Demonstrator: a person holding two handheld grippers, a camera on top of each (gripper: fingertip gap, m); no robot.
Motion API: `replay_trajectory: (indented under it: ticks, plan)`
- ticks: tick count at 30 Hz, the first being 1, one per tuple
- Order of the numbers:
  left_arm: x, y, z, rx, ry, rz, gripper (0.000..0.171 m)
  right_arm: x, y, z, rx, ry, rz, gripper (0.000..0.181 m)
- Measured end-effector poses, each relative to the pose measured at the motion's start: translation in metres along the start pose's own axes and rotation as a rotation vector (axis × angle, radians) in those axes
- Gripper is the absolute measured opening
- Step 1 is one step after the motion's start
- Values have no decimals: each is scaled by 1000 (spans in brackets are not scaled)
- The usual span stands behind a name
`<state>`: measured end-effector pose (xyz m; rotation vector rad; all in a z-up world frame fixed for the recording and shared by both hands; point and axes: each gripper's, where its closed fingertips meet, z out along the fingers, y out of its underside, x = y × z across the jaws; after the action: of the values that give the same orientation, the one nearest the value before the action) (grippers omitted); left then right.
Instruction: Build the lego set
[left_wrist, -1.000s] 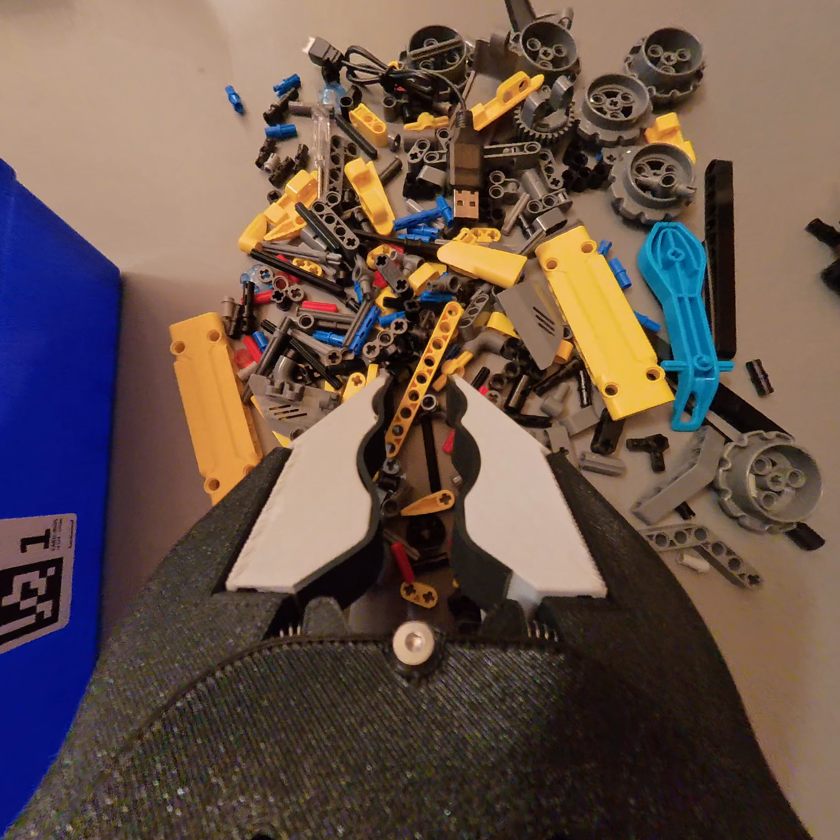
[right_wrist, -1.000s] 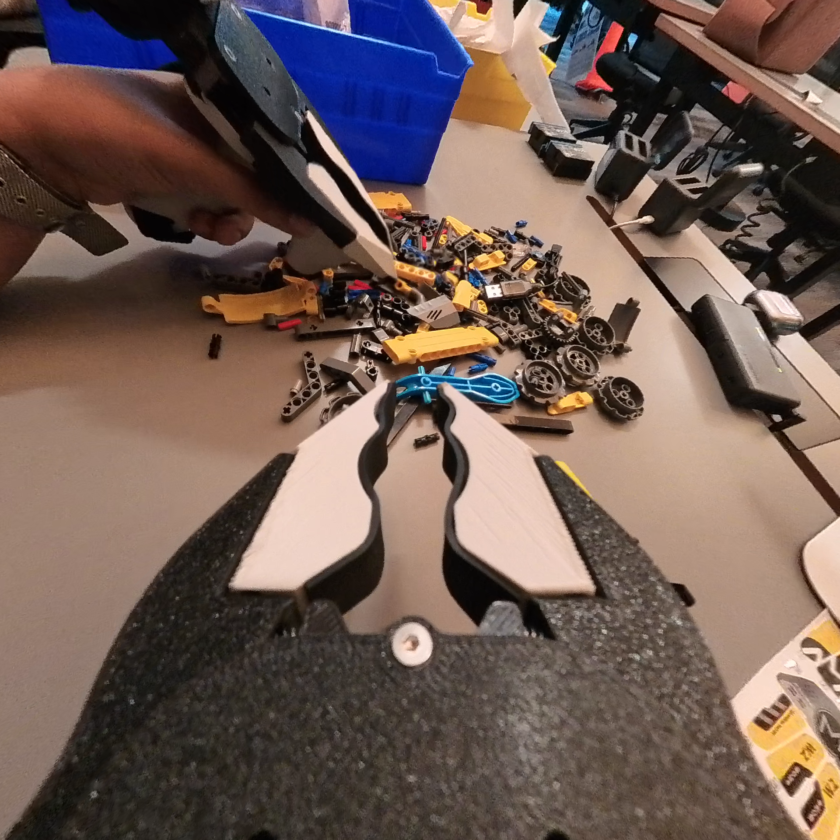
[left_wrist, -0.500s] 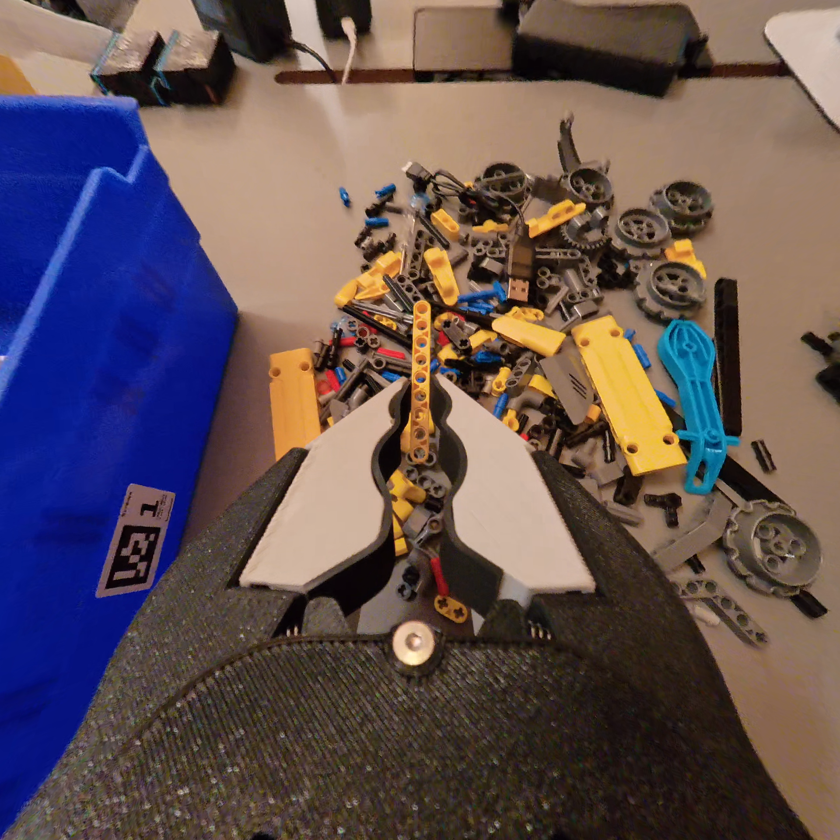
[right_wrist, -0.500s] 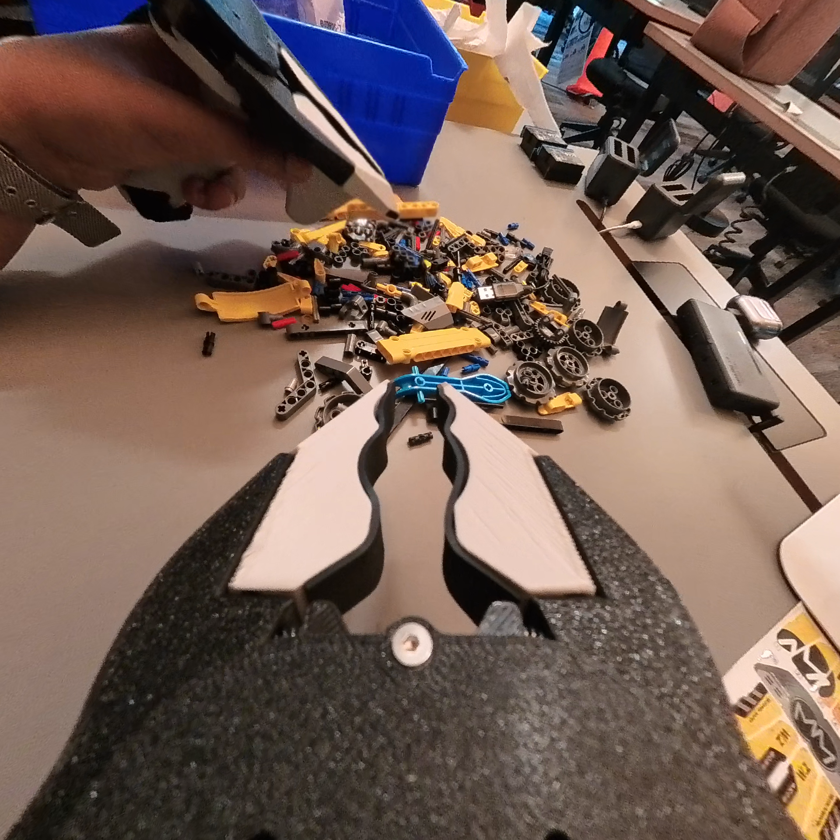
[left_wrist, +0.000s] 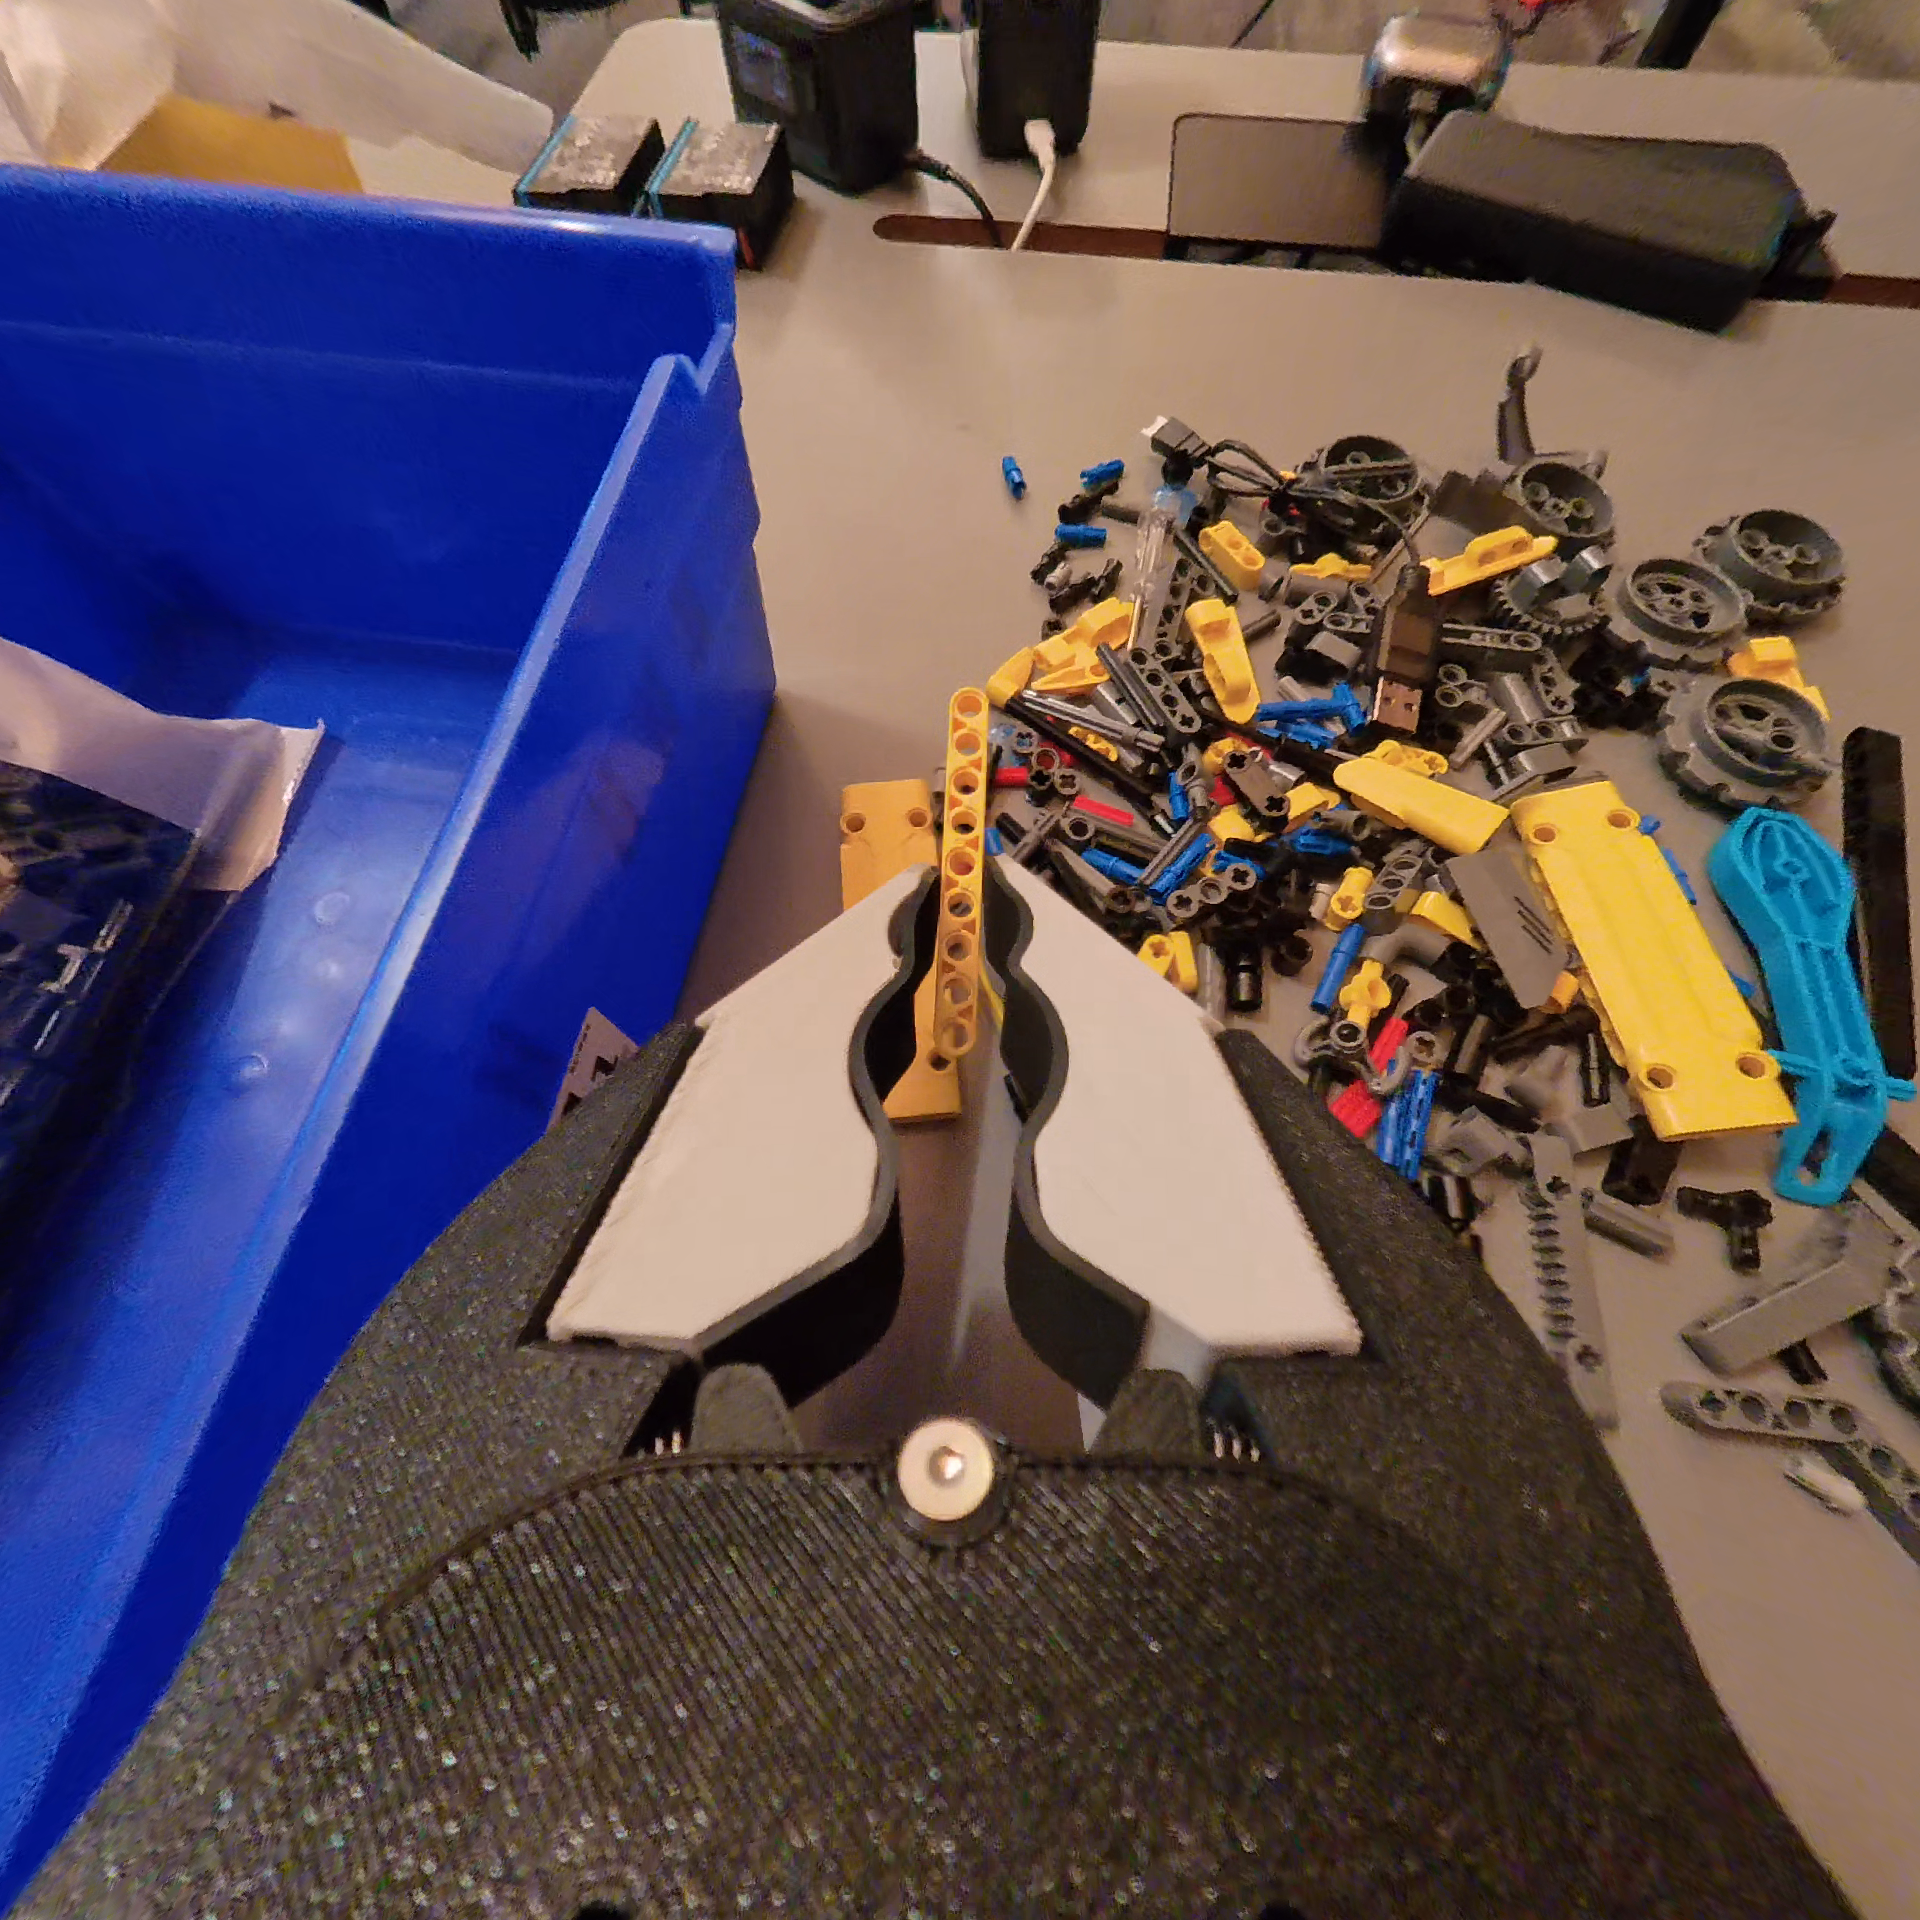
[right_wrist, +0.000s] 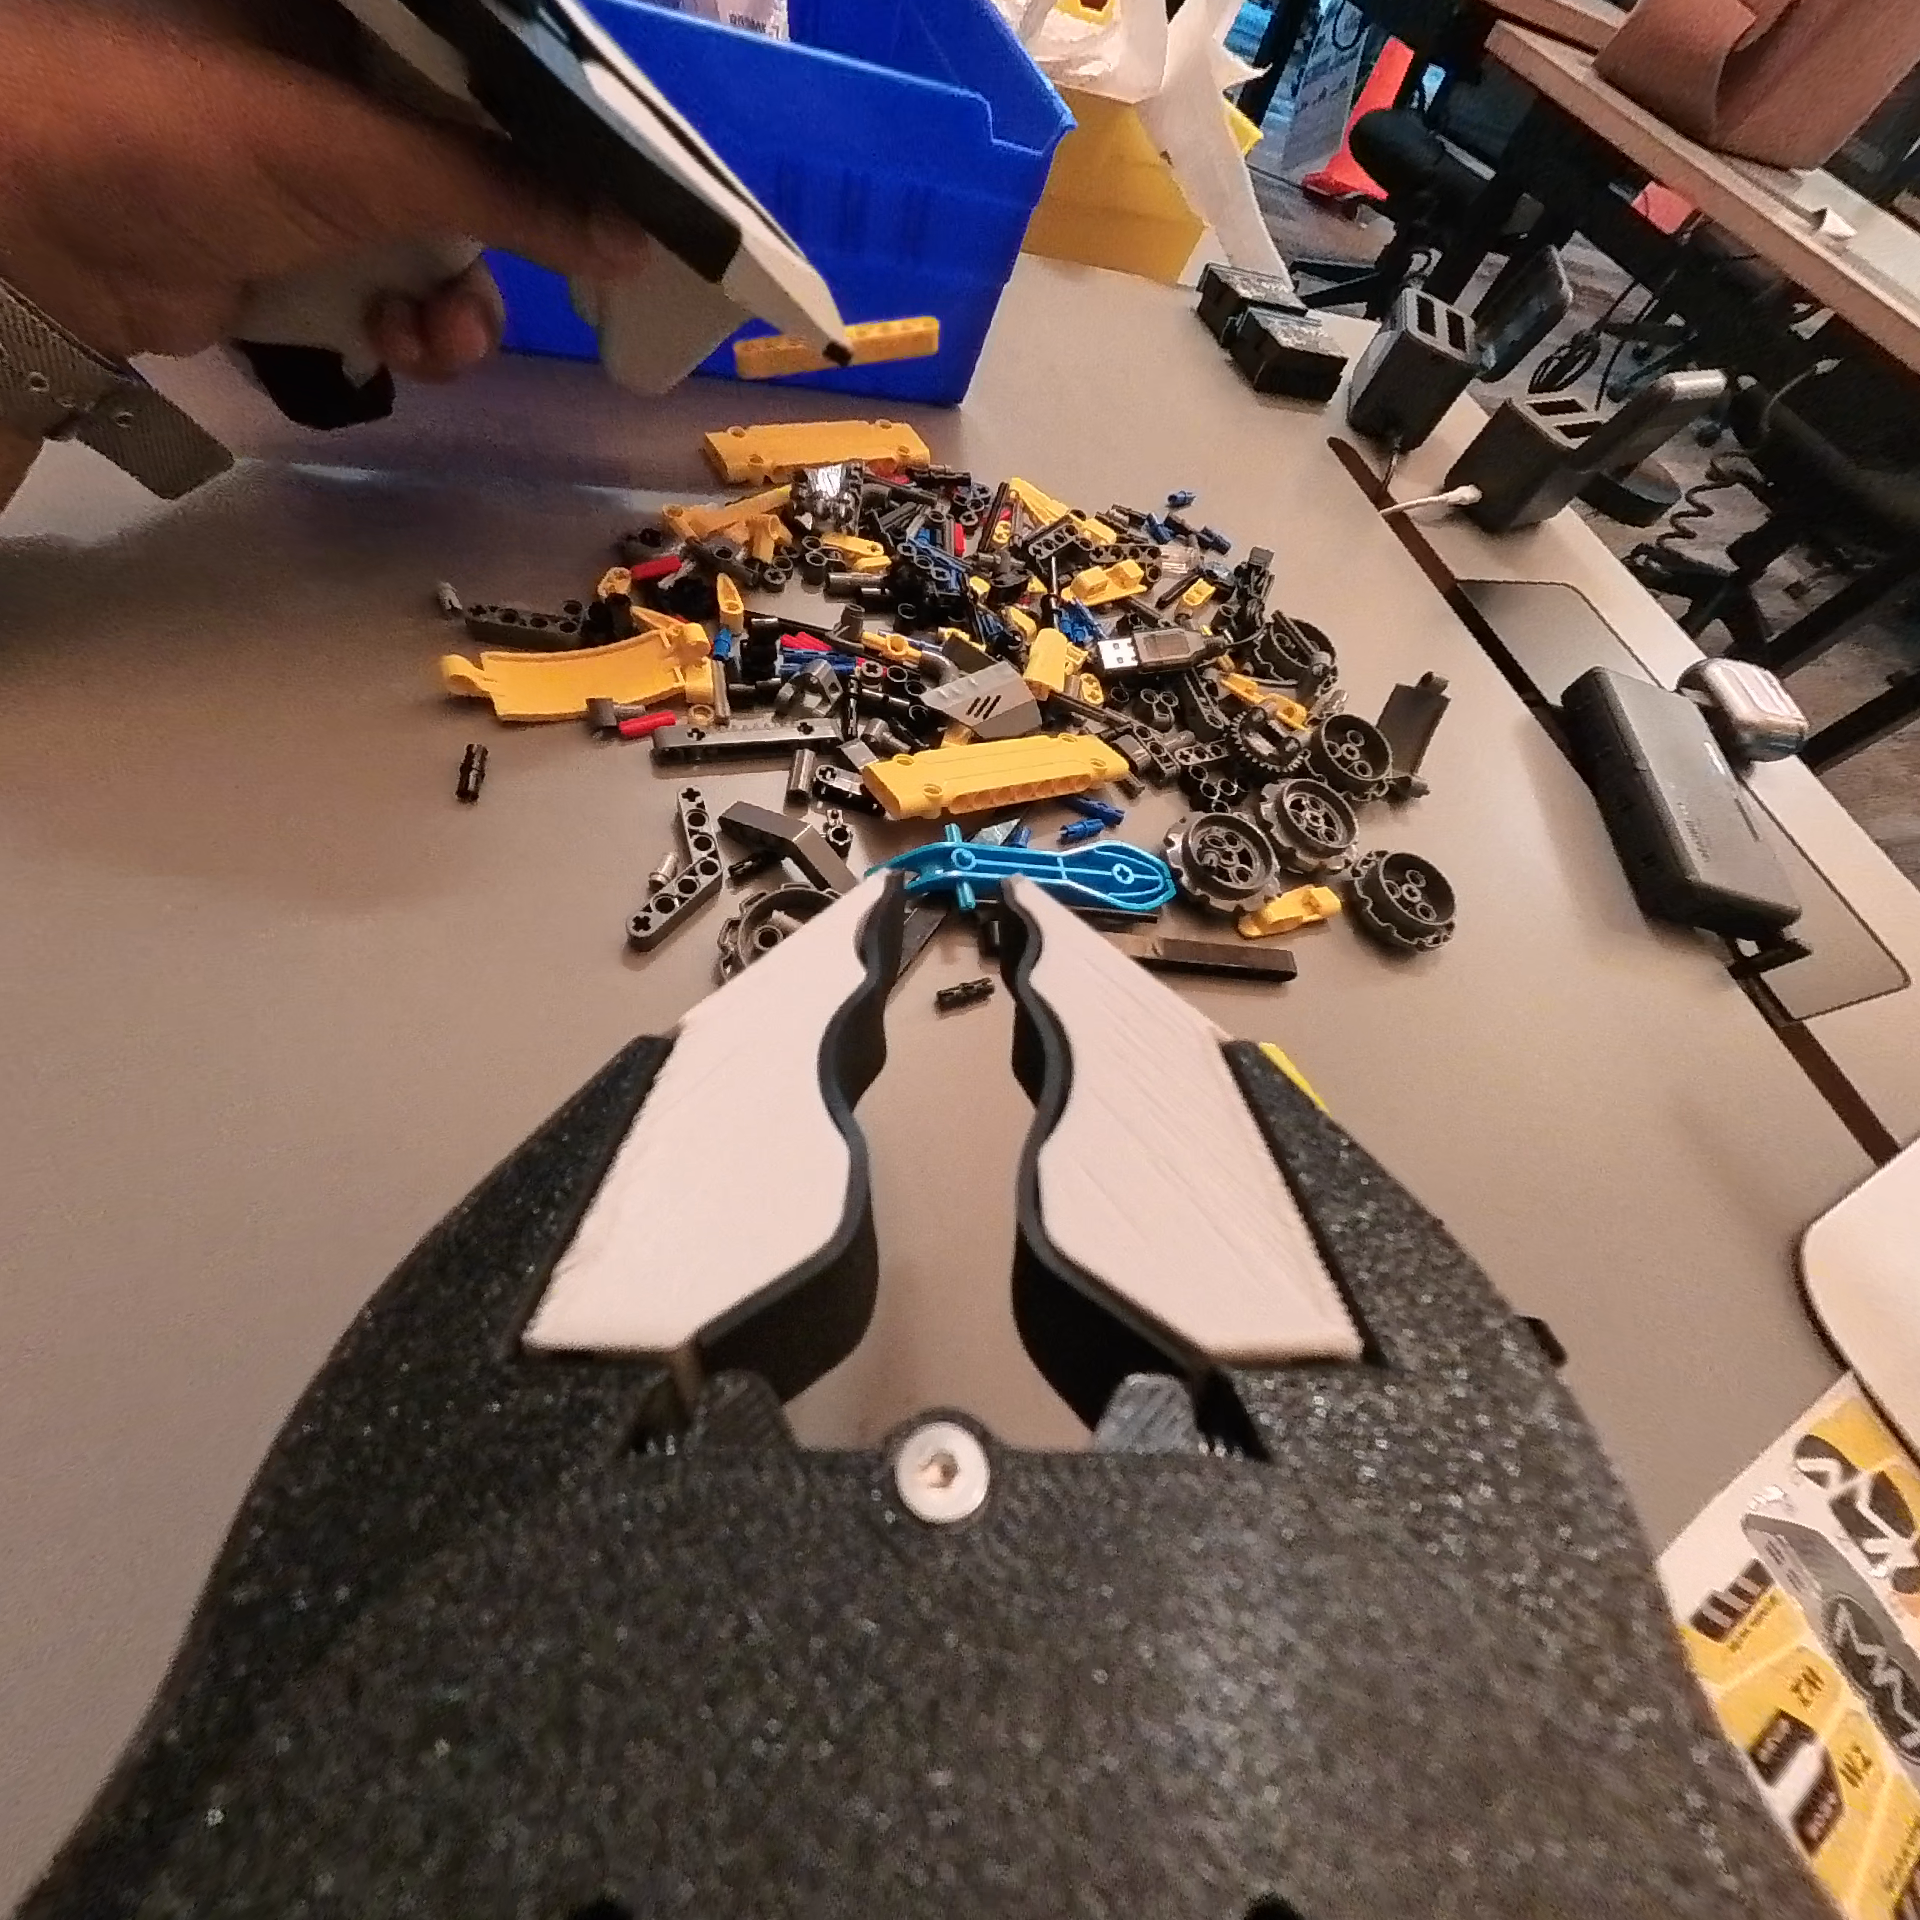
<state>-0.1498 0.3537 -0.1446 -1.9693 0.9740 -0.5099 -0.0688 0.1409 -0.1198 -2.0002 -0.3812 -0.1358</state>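
My left gripper (left_wrist: 961, 873) is shut on a long yellow beam with holes (left_wrist: 963, 790) and holds it in the air beside the blue bin (left_wrist: 582, 644). The right wrist view shows the left gripper (right_wrist: 831, 348) with the beam (right_wrist: 894, 338) in front of the bin (right_wrist: 883, 208), held by a hand. A pile of yellow, grey, black and blue building pieces (left_wrist: 1351, 779) lies on the grey table (left_wrist: 894, 416). My right gripper (right_wrist: 945, 894) is open and empty, low over the table, its tips next to a light-blue tool piece (right_wrist: 1039, 873).
The bin holds a plastic bag with a booklet (left_wrist: 94, 914). Grey wheels (left_wrist: 1745, 727) lie at the pile's far right. Black chargers and a flat black box (left_wrist: 1600, 218) stand along the table's far edge. A yellow sticker sheet (right_wrist: 1818, 1662) lies near my right gripper. Tip to tip, the grippers are about 25 cm apart.
My left gripper closed on the yellow beam in the pile, lifted it and carried it left toward the blue bin. My right gripper stayed in place, open.
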Motion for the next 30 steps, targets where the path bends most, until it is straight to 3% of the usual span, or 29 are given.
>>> replay_trajectory:
  ticks: [11,25,30]
  plan:
    - [0,3,2,-11,5,-3,5,-4,1,2,-16,5,-29,17]
    - [-9,23,10,-128,-85,61,5,-7,3,5,-25,5,-46,17]
    - [-3,29,13,-157,-57,80,5,-9,0,4,-14,10,-60,17]
